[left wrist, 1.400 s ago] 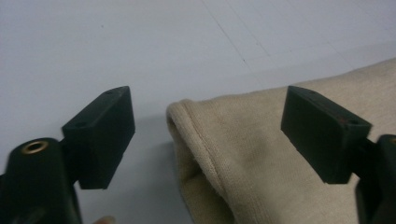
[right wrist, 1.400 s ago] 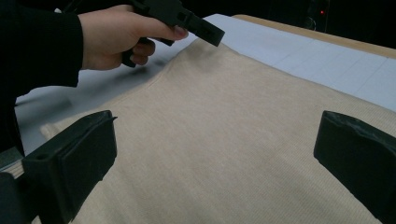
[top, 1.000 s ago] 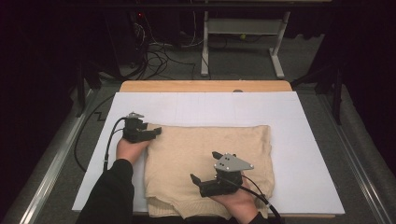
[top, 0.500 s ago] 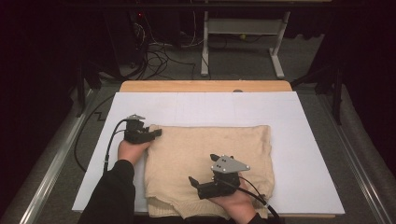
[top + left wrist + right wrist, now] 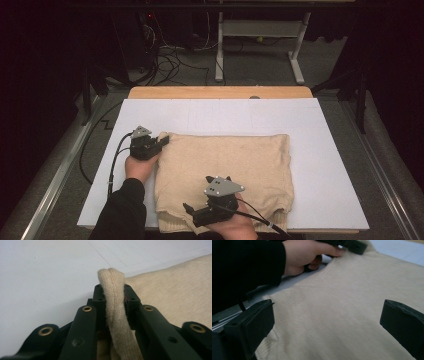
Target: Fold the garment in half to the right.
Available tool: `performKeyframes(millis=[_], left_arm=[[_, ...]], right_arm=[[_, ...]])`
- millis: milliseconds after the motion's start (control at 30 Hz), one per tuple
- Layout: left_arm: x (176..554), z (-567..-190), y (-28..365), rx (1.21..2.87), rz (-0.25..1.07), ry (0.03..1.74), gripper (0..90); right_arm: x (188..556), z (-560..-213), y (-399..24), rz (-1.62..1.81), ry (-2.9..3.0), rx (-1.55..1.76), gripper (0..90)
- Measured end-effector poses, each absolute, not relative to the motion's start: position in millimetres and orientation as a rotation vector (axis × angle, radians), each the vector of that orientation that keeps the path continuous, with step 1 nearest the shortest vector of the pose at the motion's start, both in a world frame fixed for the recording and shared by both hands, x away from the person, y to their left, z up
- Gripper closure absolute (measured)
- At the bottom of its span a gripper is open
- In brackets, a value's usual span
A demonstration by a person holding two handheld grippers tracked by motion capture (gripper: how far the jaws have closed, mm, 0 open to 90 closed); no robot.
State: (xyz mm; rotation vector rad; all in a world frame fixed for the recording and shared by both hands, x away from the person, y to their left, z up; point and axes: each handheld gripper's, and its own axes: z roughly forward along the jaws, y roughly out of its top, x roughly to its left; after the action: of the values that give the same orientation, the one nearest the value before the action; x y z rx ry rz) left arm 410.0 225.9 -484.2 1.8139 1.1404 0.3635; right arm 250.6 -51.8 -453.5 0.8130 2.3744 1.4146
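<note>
A beige knitted sweater (image 5: pixel 235 160) lies folded flat on the white board (image 5: pixel 325 150). My left gripper (image 5: pixel 162 141) sits at the sweater's far left corner. Its jaws have just been closing, and in the left gripper view they pinch a bunched fold of the sweater's edge (image 5: pixel 113 297). My right gripper (image 5: pixel 192 212) hovers over the sweater's near left part, pointing left. In the right gripper view its two fingers (image 5: pixel 249 325) stand wide apart over the sweater (image 5: pixel 342 295), with nothing between them. The other hand (image 5: pixel 304 255) shows at that view's top.
The board rests on a wooden table (image 5: pixel 220 92) with metal rails (image 5: pixel 55 180) along both sides. Bare white board lies to the right of and beyond the sweater. Cables (image 5: pixel 170 65) and a desk frame (image 5: pixel 260 35) are on the dark floor behind.
The left gripper's jaws have closed onto the sweater's far left corner. The right gripper has moved left and toward the near edge over the sweater.
</note>
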Motion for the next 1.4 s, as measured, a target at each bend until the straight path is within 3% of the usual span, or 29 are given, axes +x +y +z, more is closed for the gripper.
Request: performKeyframes(millis=[900,1400], left_arm=[[411.3,-484.8,227.0,1.809,0.346,1.147,75.5],[411.4,-484.8,226.7,1.812,0.350,1.149,75.5]], right_arm=[[231.9,-462.3,17.8,1.375,2.518,0.741,1.0],[225.8,-474.1,29.6,1.321,2.597,0.711,14.8]])
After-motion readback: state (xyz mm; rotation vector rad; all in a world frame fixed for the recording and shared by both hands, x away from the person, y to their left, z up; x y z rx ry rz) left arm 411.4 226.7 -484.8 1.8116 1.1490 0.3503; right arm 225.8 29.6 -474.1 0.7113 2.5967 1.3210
